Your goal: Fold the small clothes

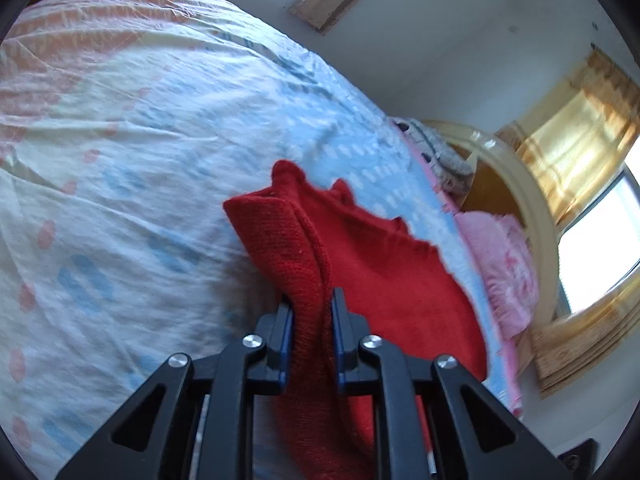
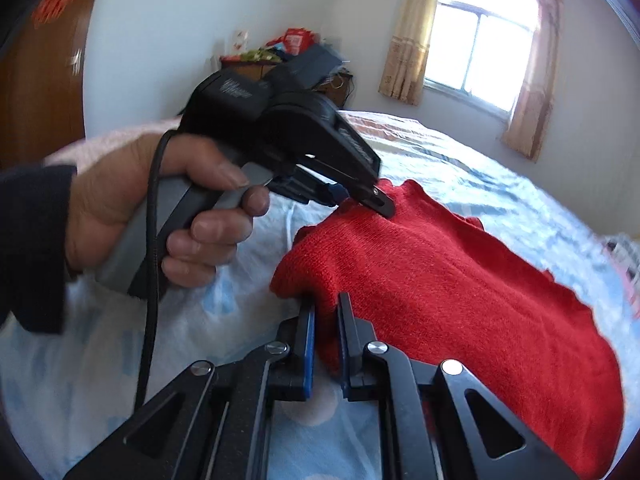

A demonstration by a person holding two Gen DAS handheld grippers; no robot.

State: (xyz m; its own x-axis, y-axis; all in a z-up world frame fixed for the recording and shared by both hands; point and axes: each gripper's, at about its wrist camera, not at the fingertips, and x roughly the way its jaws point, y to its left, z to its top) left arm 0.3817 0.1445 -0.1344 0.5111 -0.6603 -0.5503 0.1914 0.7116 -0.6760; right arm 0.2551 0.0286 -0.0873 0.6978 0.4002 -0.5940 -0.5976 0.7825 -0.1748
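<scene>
The right wrist view alone shows the person: a hand (image 2: 160, 216) with a dark sleeve (image 2: 32, 248) at the left of the frame holds the left gripper (image 2: 360, 196) by its grey handle, a black cable trailing down from it. That view also takes in a cluttered cabinet (image 2: 280, 56) against the far wall and a curtained window (image 2: 476, 40) at upper right. The left wrist view shows none of this; it has instead a pink pillow (image 1: 504, 256) at the right edge of the bed and a curved wooden headboard (image 1: 532, 200) behind it.

The red knitted garment (image 2: 460, 288) lies on the bed sheet (image 2: 480, 168), which is pale with blue and pink dashes. In the right wrist view its long axis runs from the centre of the frame down toward the lower right, one corner bunched at the centre where both grippers meet it. In the left wrist view the garment (image 1: 384, 272) runs from the bottom centre up toward the middle, a folded edge standing up as a ridge.

The knit is a fine, even rib in plain bright red (no pattern or print shows), with a wavy, slightly scalloped far edge.

The left gripper (image 1: 312, 304) has its jaws clamped on the raised fold, fabric filling the gap between the blue pads. The right gripper (image 2: 326, 312) likewise has its jaws pinched on the garment's near edge.
</scene>
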